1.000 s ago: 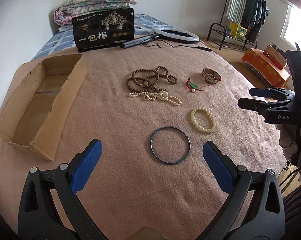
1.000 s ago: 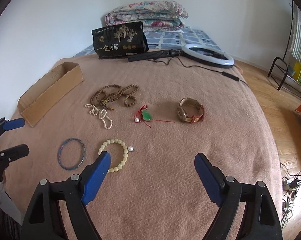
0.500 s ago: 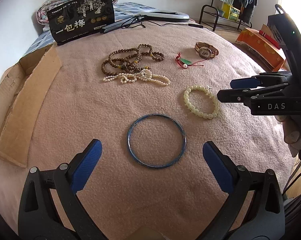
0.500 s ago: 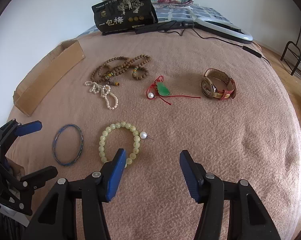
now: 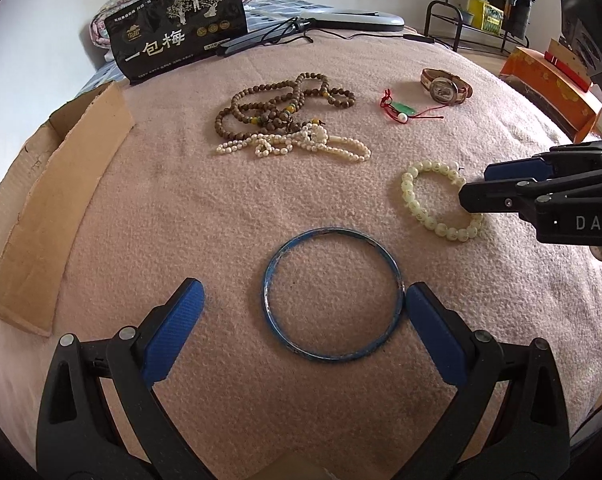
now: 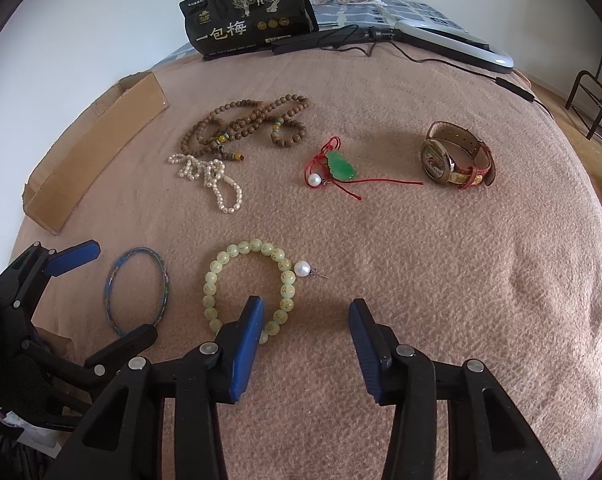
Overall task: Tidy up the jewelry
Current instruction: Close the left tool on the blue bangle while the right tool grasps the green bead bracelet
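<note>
A pink blanket (image 5: 181, 208) is covering the whole work surface, and every piece of jewelry is lying on it. At the far left edge an open cardboard box (image 5: 57, 184) is sitting, and beyond the blanket a black snack bag (image 6: 249, 12) is standing upright at the far side.

The left gripper (image 5: 303, 312) is hovering low over the near part of the blanket with its jaws spread wide, and the blue bangle (image 5: 333, 294) is lying flat between them; the right blue pad appears to be touching, or sitting just beside, the bangle's right rim, while the left pad is standing apart from it.

The right gripper (image 6: 305, 336) is reaching in from the right, its jaws apart, with the left finger resting inside the loop of the pale green bead bracelet (image 6: 249, 288) and the right finger outside it, so the bracelet's near right side is lying between them.

Farther off, a long brown bead necklace (image 5: 277, 106) is lying coiled, touching a white pearl strand (image 5: 297, 146) just in front of it. To the far right a wristwatch (image 6: 457, 156) is sitting on its side, and between it and the necklaces a green pendant on red cord (image 6: 341, 166) is lying. A loose white pearl on a pin (image 6: 303, 269) is touching the bracelet's far right side.
</note>
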A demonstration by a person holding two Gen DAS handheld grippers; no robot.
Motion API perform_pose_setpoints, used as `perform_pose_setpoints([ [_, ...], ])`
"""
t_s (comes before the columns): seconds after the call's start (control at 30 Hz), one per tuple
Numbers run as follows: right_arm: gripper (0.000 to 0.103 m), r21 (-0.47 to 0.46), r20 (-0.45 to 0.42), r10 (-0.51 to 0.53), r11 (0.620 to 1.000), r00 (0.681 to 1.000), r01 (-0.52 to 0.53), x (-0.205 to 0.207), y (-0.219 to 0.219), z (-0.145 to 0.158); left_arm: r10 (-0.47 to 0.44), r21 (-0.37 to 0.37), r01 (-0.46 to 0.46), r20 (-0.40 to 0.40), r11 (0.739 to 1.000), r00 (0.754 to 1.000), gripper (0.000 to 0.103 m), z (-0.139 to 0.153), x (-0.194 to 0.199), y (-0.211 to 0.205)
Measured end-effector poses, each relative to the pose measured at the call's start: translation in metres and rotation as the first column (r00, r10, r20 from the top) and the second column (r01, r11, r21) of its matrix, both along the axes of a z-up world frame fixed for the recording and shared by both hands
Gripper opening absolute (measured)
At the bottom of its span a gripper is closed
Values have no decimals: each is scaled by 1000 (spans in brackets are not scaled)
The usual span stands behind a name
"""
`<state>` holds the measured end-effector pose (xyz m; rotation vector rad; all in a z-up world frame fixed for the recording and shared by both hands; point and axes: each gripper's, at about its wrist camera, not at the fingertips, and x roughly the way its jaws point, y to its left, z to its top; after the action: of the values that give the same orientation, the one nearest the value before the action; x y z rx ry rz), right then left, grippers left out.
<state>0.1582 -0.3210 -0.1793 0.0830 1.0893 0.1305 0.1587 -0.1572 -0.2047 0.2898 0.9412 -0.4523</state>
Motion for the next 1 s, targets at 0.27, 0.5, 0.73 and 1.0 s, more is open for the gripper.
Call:
perform_pose_setpoints([
  [0.27, 37, 6, -14, 10, 1000, 1000, -10, 4, 8, -2, 24, -23, -25, -15, 999, 1000, 88, -3, 5, 3],
  [0.5, 26, 13, -29, 29, 999, 999, -29, 5, 14, -3, 16, -52, -17, -25, 998, 1000, 75, 0, 5, 6],
  [0.73, 10, 43, -31, 24, 999, 999, -23, 6, 14, -3, 29, -74, -31, -24, 997, 999, 75, 4, 2, 12],
  [1.0, 5, 57, 1, 27, 998, 1000, -27, 0, 16, 6, 63, -93, -64, -10, 994, 998, 75, 16, 1, 26],
])
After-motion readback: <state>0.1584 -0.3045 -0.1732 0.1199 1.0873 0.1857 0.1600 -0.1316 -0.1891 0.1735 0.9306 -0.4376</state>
